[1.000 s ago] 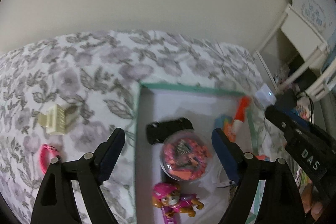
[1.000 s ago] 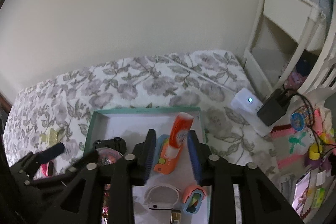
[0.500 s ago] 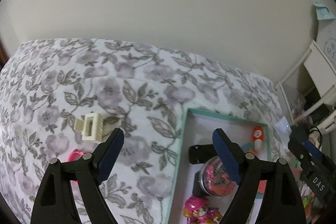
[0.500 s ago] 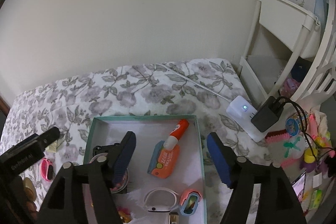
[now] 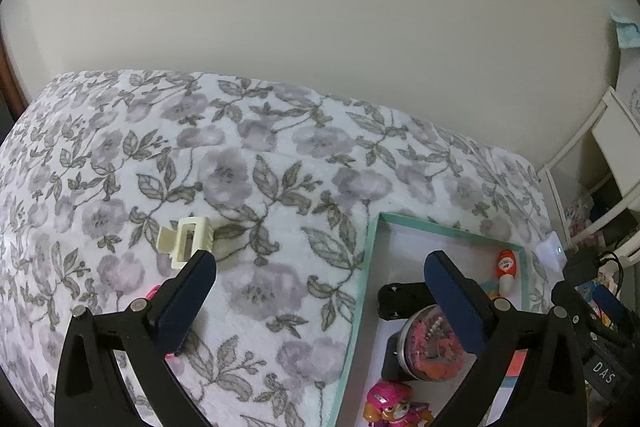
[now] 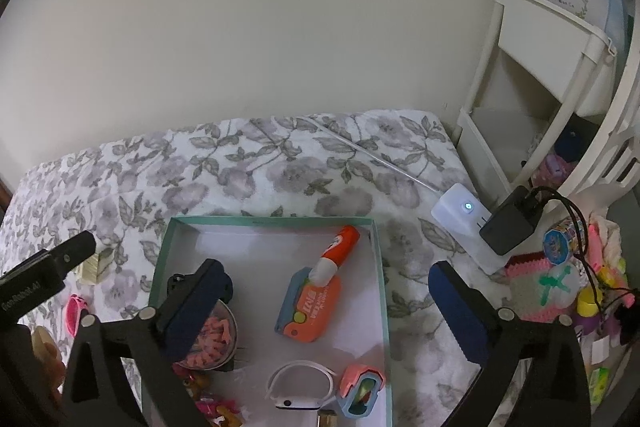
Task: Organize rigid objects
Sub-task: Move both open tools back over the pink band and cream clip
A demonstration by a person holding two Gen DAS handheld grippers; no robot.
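My left gripper point(image 5: 320, 291) hangs over the floral bedspread, its jaws opening with nothing between them. A cream hair claw clip point(image 5: 186, 241) lies just beyond its left finger, and a pink item point(image 5: 152, 293) peeks from under that finger. My right gripper point(image 6: 326, 303) hovers above the teal-rimmed box point(image 6: 272, 221), its jaws also opening and gripping nothing. Below it an orange glue stick point(image 6: 340, 255) lies loose in the box, leaning on an orange and blue toy point(image 6: 310, 307). The box also holds a round clear case point(image 6: 212, 339), a white watch point(image 6: 300, 391) and a pink pup figure point(image 5: 388, 401).
A white power strip point(image 6: 460, 211) with a black adapter point(image 6: 510, 223) lies at the bed's right edge. Beyond it stand a white shelf point(image 6: 540, 67) and a heap of small toys point(image 6: 560, 287). A plain wall runs behind the bed.
The right jaws spread wide and let go of the glue stick, which now rests in the box. The left gripper swung left from above the box to the bedspread near the cream clip.
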